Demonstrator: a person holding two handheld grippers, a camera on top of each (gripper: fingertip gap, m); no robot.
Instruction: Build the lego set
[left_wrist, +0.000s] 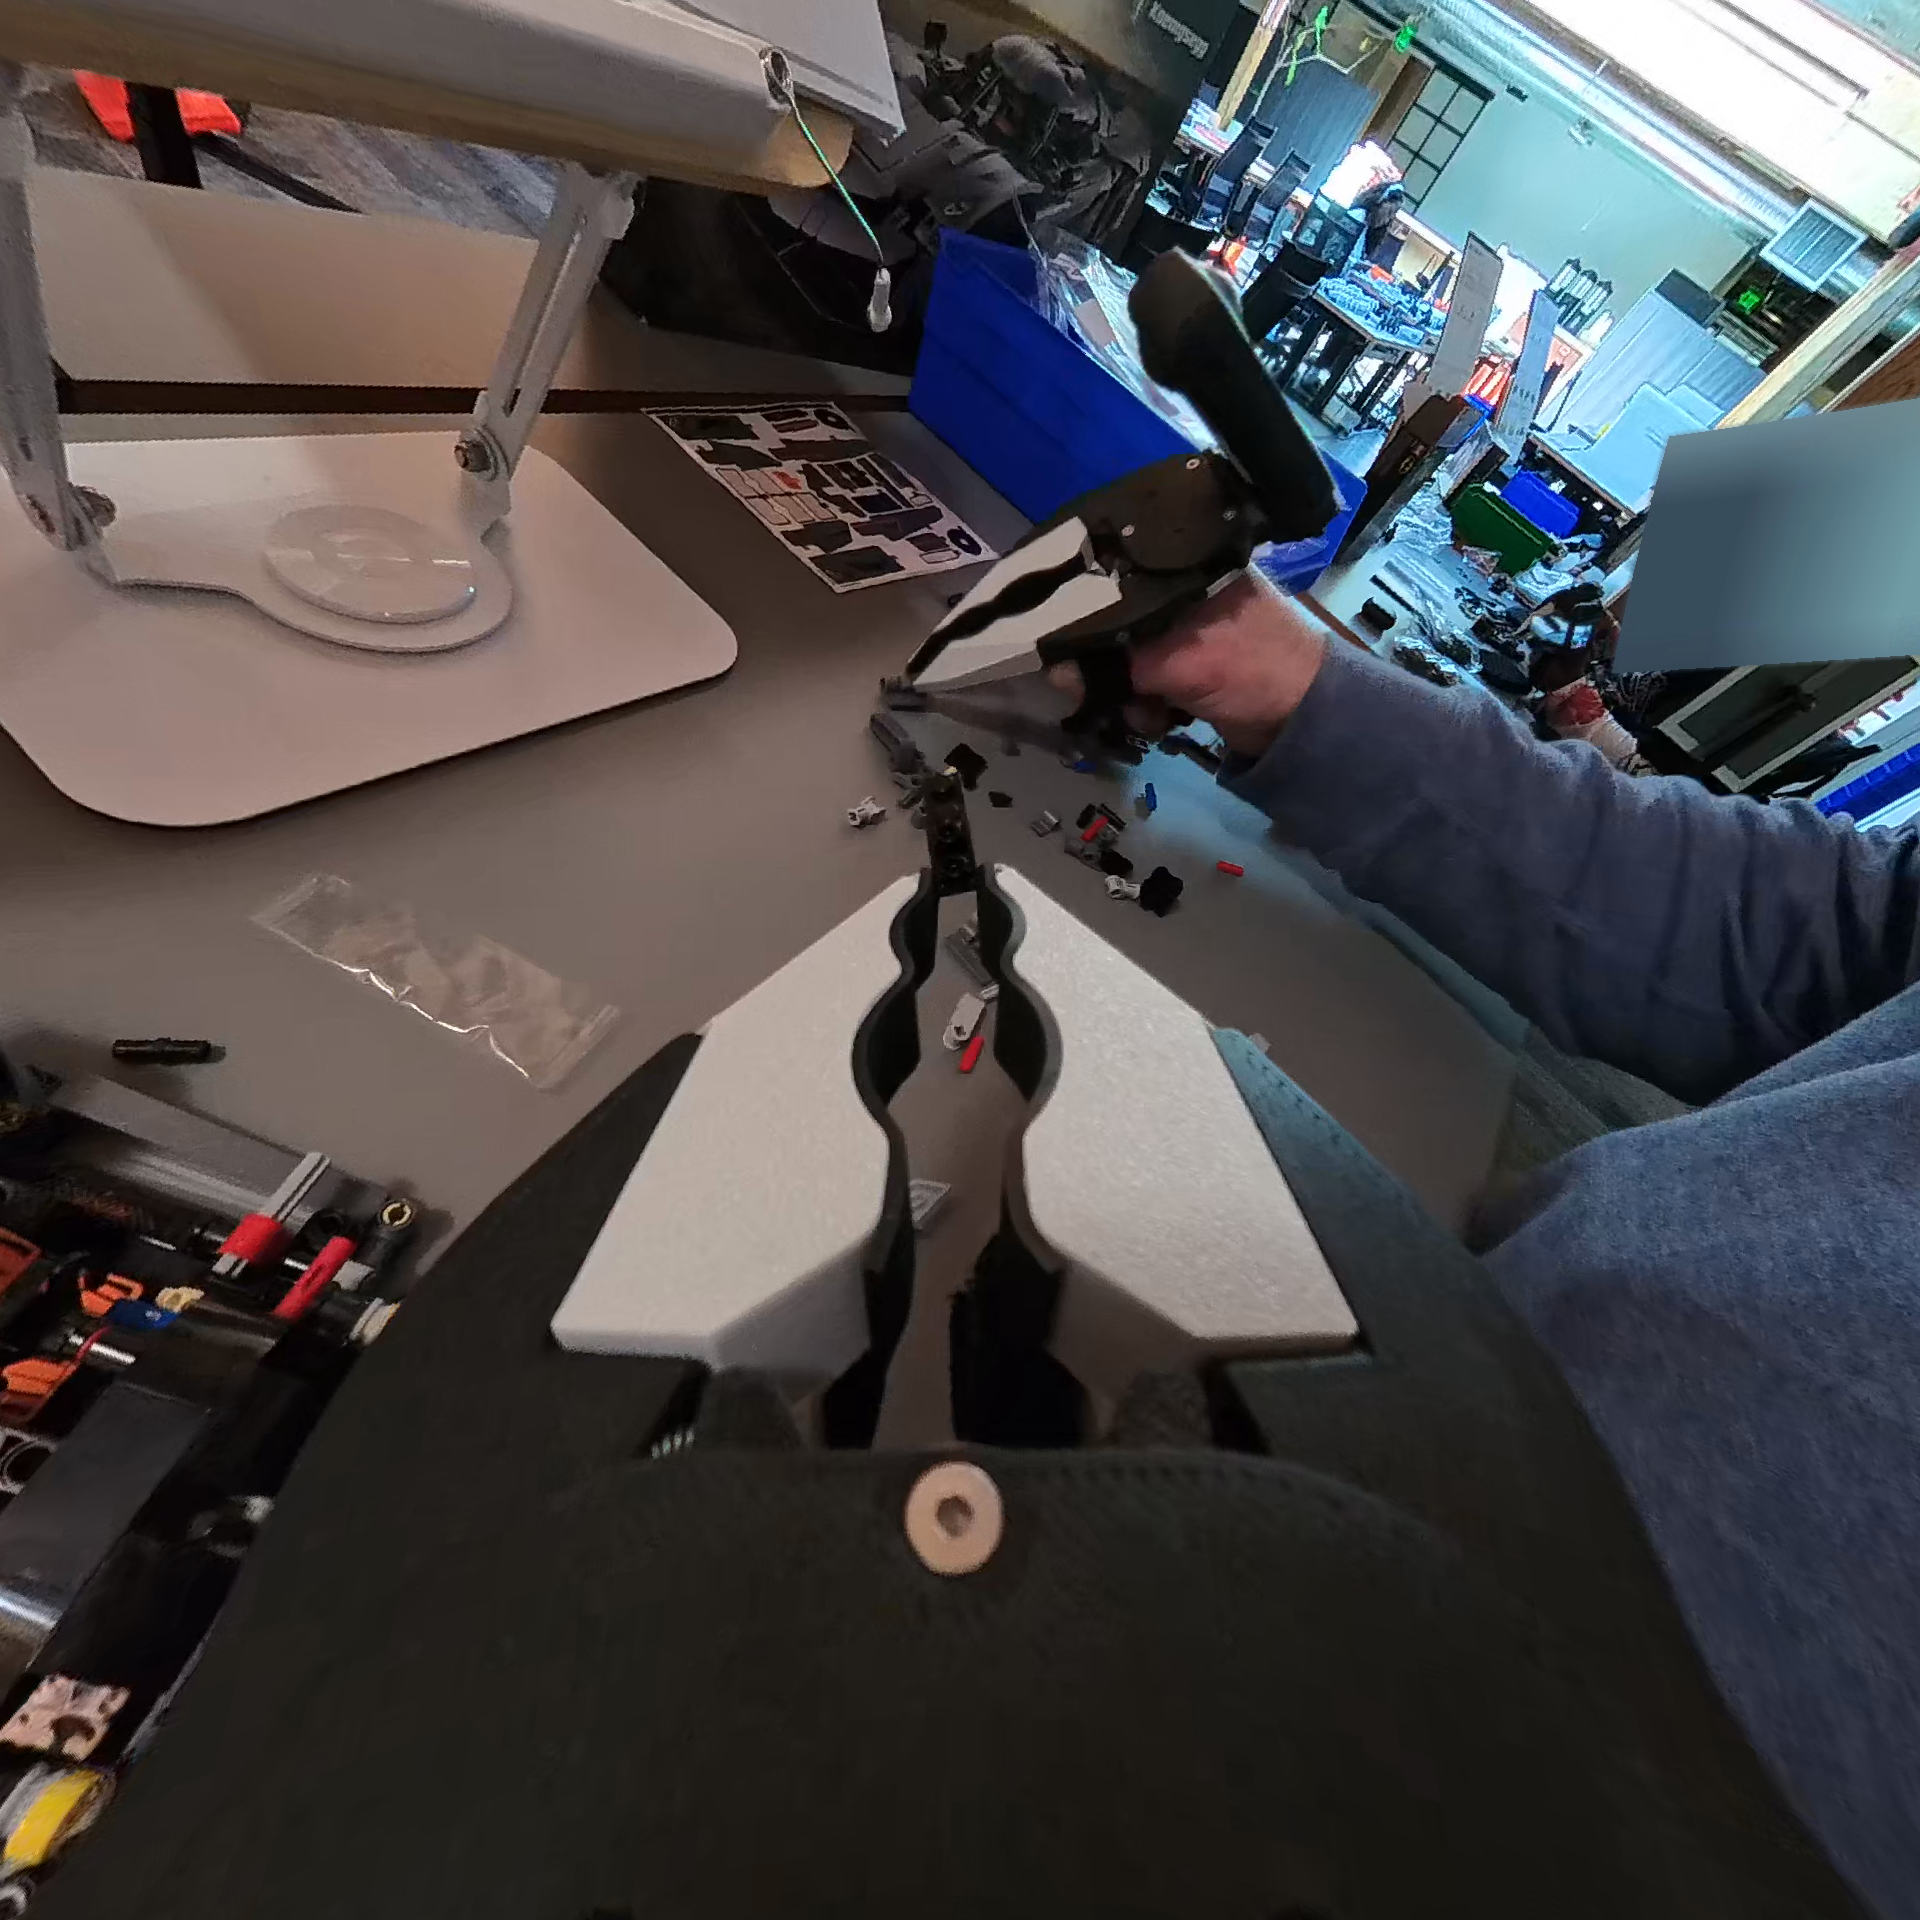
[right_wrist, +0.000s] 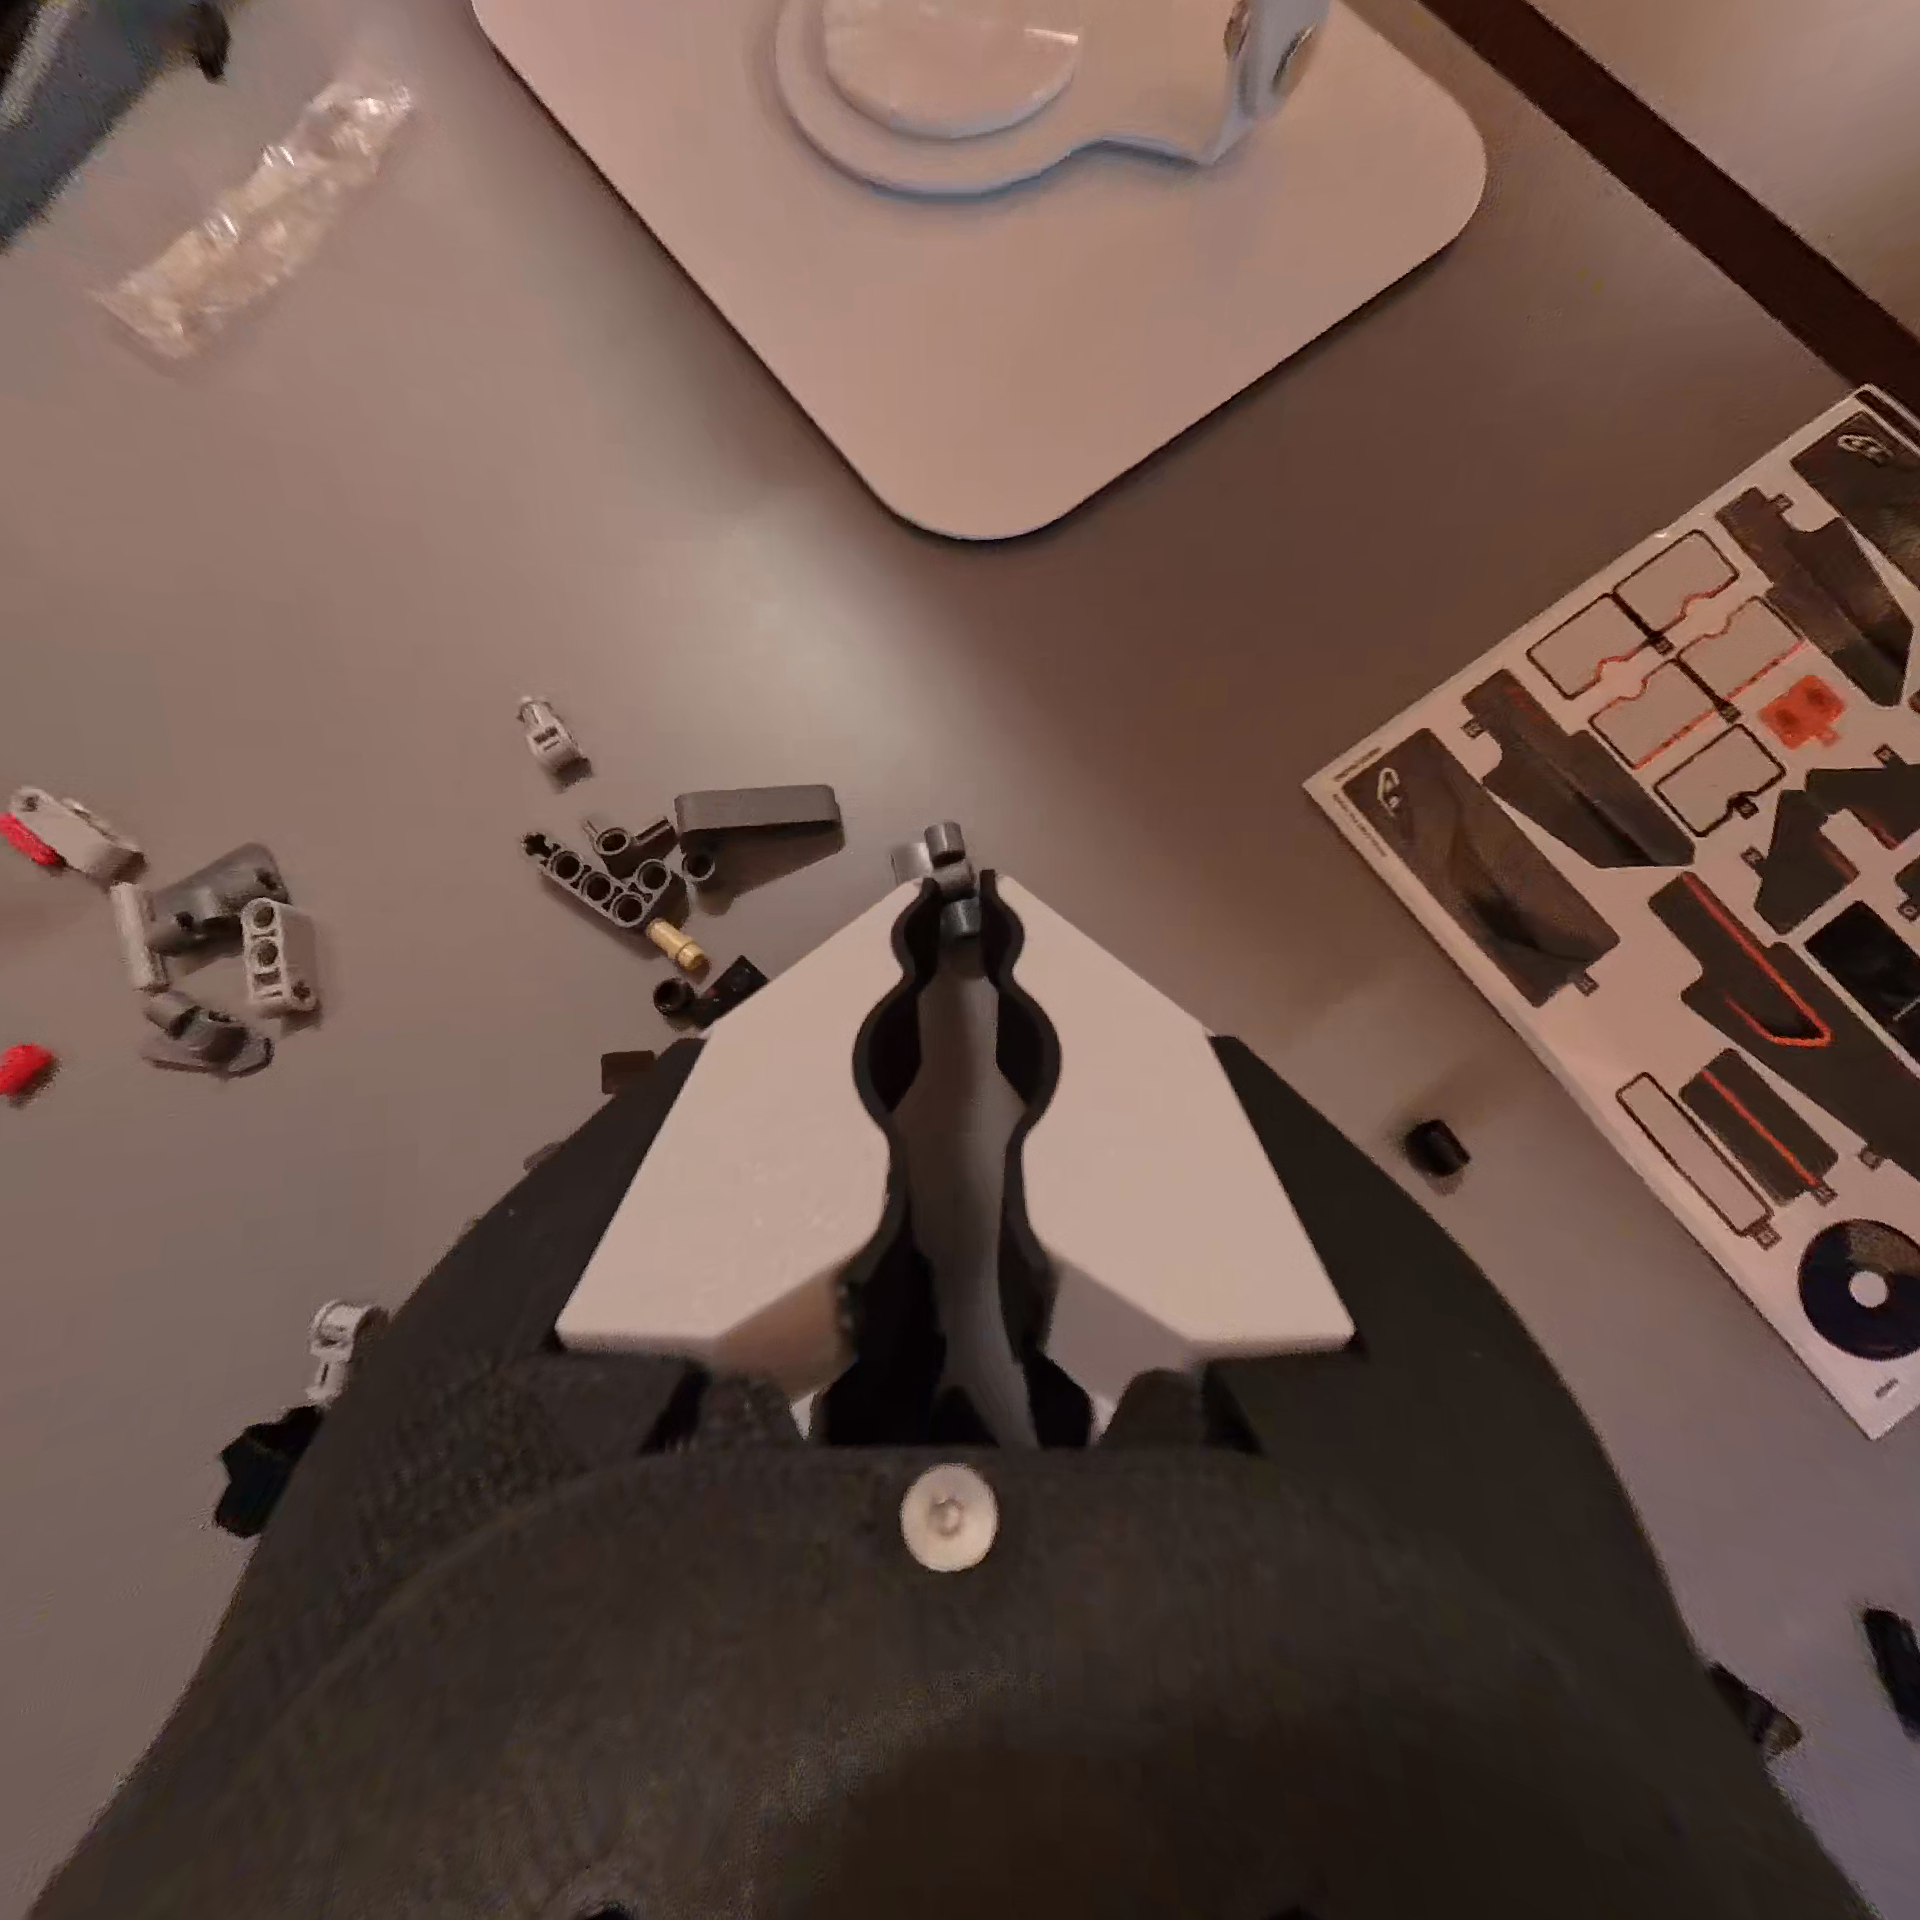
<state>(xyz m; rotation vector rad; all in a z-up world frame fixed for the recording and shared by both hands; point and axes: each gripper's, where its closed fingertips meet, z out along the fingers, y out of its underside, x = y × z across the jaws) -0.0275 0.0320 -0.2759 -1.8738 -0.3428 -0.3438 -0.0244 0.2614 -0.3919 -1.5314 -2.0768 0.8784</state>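
My left gripper (left_wrist: 954, 883) is shut on a small black lego assembly (left_wrist: 948, 826) that sticks up from its tips above the grey table (left_wrist: 623, 862). My right gripper (right_wrist: 951, 883) is shut on a small dark grey lego connector (right_wrist: 940, 862) just above the table. The right gripper also shows in the left wrist view (left_wrist: 914, 675), held by a hand, its tips down at the far end of the loose pieces. Loose grey, black and red lego pieces (left_wrist: 1101, 831) lie between the two grippers. They also show in the right wrist view (right_wrist: 623, 873), left of the right gripper.
A white stand base (left_wrist: 343, 623) (right_wrist: 987, 260) sits at the back. A sticker sheet (left_wrist: 821, 494) (right_wrist: 1662, 883) lies on the table. An empty clear bag (left_wrist: 436, 977) (right_wrist: 249, 218) lies on the table. A tray of sorted parts (left_wrist: 156, 1299) is at lower left. A blue bin (left_wrist: 1039, 405) stands behind. The grippers' ends are close to 25 cm from one another.
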